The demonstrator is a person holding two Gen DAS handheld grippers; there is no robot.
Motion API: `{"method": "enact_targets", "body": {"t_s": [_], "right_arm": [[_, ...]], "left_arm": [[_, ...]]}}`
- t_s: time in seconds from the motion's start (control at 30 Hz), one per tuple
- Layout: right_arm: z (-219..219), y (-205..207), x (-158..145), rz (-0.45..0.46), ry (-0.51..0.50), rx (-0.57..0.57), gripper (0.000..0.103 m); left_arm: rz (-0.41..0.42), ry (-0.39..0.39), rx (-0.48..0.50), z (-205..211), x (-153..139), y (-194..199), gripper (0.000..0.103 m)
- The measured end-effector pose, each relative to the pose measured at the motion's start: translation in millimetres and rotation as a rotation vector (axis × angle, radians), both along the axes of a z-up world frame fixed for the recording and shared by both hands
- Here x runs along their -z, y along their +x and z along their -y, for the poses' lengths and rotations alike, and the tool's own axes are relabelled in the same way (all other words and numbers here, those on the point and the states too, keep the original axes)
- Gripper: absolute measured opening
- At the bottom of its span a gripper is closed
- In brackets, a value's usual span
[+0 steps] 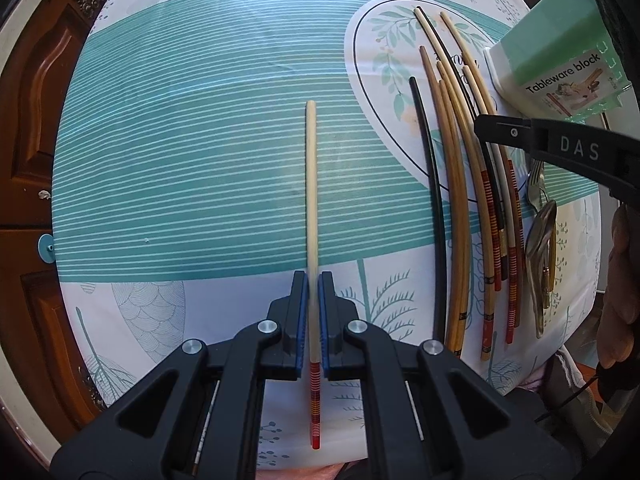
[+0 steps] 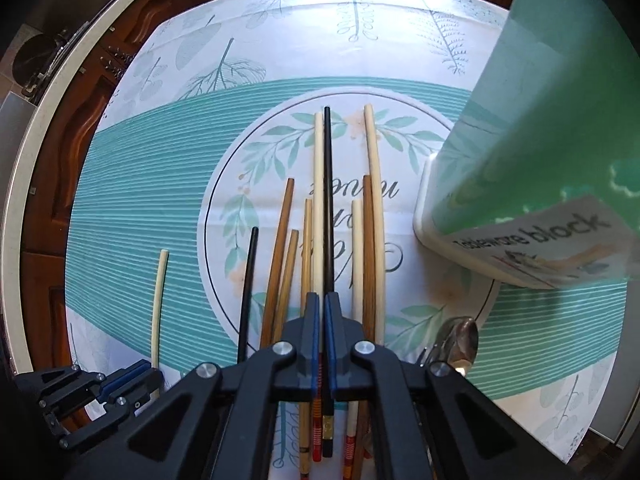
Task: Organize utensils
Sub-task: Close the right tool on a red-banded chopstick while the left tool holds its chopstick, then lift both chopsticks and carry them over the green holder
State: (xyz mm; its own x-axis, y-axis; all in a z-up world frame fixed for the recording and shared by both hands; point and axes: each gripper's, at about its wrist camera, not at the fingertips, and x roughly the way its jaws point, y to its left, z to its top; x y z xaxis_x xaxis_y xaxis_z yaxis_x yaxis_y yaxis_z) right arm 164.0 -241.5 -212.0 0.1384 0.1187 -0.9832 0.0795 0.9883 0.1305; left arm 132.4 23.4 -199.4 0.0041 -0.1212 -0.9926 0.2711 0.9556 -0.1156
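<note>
Cream chopstick (image 1: 311,184) with red-striped end; teal-striped, leaf-printed tablecloth (image 1: 192,128).

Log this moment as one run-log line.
left gripper: shut on cream chopstick | right gripper: shut on black chopstick in chopstick pile | tableware block: not yet loaded

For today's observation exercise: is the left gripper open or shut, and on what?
Shut: the left gripper has its blue pads pressed against both sides of a cream chopstick with a red-striped end.
</note>
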Motion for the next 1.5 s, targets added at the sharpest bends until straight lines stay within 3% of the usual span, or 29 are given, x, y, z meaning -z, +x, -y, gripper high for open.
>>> {"method": "enact_targets", "body": {"t_s": [0.33,0.67,0.93,1.03,1.07,1.23,1.5], "right_arm": [[-7.4,1.3,0.0,-0.009,0.016,-0.019,0.002],[-10.4,4.1,3.1,-0.03,-0.046,-0.002,0.003],[-25.4,20.8,11.0,-0.066,-0.088,-0.031,0.011],[-26.0,21.4,13.2,-0.067,-0.092,-0.04,0.011],[-23.9,19.3,13.3,-0.062,-0.098,-0.037,0.006],[-11.9,8.2,11.0,-0.046,-0.031,-0.003,0.005],[-0.1,-43.2,-24.8,0.126,0.129,-0.065,0.005]], "left_arm": [[-0.001,-0.002,-0.002,-1.3,-0.5,-0.2,0.003],[-0.003,0.003,0.0,0.4,-0.8,-0.8,0.003],[-0.012,0.014,0.001,0.5,-0.1,2.4,0.003],[-0.005,0.022,0.001,1.3,0.2,1.8,0.003],[0.0,0.025,0.0,1.8,-0.2,1.0,0.003],[0.076,0.052,-0.027,3.8,-7.3,-8.8,0.003],[0.293,-0.006,-0.081,12.0,-48.5,-38.5,0.003]]}}
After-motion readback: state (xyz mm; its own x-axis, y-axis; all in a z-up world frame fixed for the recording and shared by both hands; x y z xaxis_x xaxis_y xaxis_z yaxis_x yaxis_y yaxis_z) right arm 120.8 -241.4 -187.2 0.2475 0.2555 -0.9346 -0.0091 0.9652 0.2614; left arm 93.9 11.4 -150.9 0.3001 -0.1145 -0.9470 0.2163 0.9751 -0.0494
